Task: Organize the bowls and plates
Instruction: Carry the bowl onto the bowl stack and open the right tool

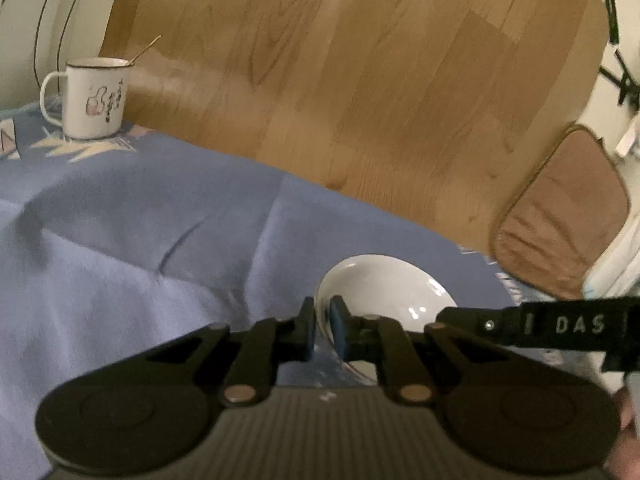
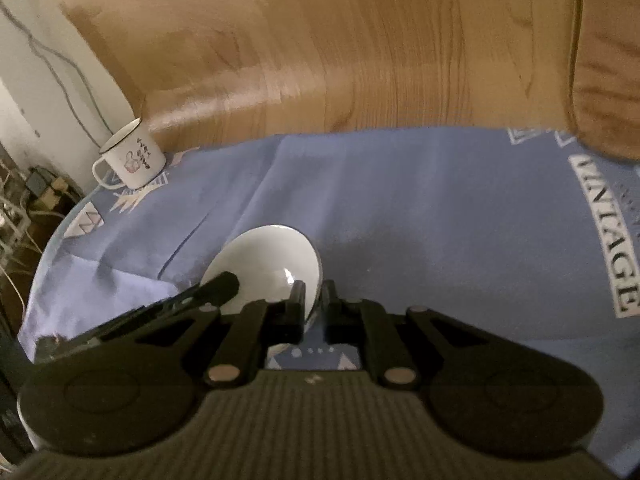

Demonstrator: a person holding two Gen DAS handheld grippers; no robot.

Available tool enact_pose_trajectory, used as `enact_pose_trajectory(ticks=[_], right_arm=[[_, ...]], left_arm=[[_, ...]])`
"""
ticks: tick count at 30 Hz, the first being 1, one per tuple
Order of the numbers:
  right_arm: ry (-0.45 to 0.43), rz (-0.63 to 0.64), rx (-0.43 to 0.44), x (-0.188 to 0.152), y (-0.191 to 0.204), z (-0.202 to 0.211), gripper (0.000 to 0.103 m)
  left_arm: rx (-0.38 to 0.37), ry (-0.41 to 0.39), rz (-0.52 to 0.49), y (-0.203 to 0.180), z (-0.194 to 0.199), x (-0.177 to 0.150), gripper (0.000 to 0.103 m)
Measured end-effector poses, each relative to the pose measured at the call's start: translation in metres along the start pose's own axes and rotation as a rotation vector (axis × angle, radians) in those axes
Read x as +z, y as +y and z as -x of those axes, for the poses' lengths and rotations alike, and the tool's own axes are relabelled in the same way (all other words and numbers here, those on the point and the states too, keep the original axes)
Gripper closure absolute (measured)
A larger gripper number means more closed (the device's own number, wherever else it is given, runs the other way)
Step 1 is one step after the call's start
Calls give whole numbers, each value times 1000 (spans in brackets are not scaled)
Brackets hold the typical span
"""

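Both grippers are clamped on the same white bowl right now — the left gripper has its jaws pinched together on the rim at one side, and the right gripper is pinched on the rim opposite. In the right wrist view you can see the left one's finger poking in over the bowl's far edge.

The bowl sits near the edge of the blue tablecloth, and I can't tell if it's off the cloth yet. An enamel mug with a spoon in it stands well apart at the far corner.

Looks like the pick-up step for this bowl. Next move, I'd guess: carry it level, both hands together — no other plates or bowls are visible to stack on.
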State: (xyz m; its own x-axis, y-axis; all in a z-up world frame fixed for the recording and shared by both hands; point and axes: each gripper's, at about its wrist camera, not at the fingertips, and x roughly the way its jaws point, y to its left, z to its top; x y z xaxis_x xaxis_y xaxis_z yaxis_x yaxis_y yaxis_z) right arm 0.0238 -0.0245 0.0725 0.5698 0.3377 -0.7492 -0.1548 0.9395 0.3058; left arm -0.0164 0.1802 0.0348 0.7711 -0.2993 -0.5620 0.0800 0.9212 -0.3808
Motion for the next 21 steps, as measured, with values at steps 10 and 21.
enact_pose_trajectory(ticks=[10,21], right_arm=[[-154,52,21,-46,-13,49,98],[-207,-111,34,-54,-60,63,93]], left_arm=[[-15,7,-49,-51,35,-33,93],[96,40,-13,-47,32,-46,92]])
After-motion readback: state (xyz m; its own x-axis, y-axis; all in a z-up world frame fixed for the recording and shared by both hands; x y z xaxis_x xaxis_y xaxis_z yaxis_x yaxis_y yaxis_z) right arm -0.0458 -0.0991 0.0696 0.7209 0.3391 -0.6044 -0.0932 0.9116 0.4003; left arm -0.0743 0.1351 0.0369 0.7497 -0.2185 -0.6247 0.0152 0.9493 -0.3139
